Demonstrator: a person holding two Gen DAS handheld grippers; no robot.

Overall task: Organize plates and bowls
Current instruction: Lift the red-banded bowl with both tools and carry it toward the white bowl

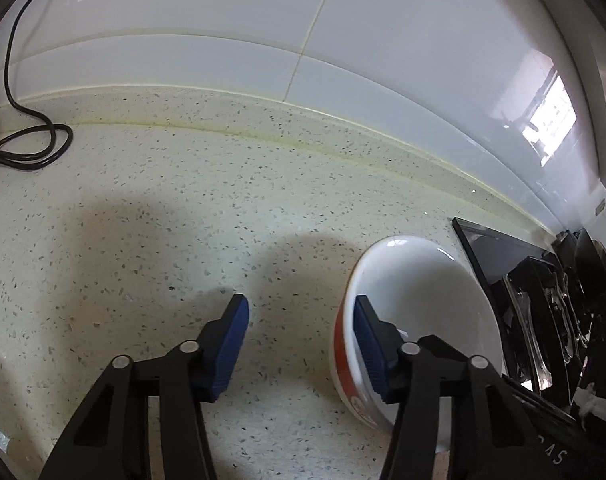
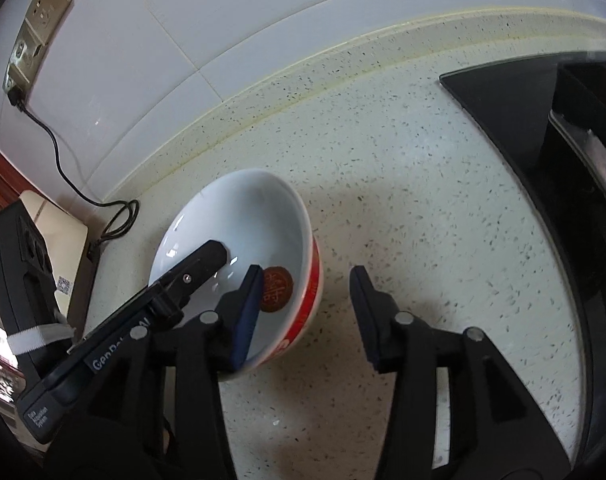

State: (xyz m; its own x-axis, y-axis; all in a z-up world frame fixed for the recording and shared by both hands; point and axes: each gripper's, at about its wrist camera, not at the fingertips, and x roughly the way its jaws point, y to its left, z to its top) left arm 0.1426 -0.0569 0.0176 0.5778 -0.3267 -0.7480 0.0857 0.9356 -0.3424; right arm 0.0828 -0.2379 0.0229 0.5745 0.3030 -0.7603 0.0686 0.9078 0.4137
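With both pairs of jaws spread wide, my left tongs [image 1: 299, 344] and right tongs [image 2: 305, 312] grip nothing. Left tongs: they point forward and down at the table [image 1: 183, 200], and their right-hand blue pad [image 1: 369, 344] sits at the rim of the bowl [image 1: 419, 292], though I cannot tell whether it touches; their left-hand pad hangs over bare speckled surface. Right tongs: they also angle down toward the table, their left-hand pad [image 2: 247, 316] lies in front of the bowl's near wall in the right wrist view, and their right-hand pad stands clear of the bowl over the table.

Bowl: white inside, with a red band and white lettering outside and a round red-brown emblem [image 2: 277, 289] on its inner bottom. It stands upright on the table, between the two tongs. In the right wrist view the black finger of my left tongs reaches over the bowl's rim from the left.

Surroundings: a black glass hob [image 1: 503, 264] lies just beside the bowl on my right. A black cable [image 2: 59, 160] runs from a wall socket [image 2: 35, 40] down to the table, near the white tiled wall [image 1: 223, 20].
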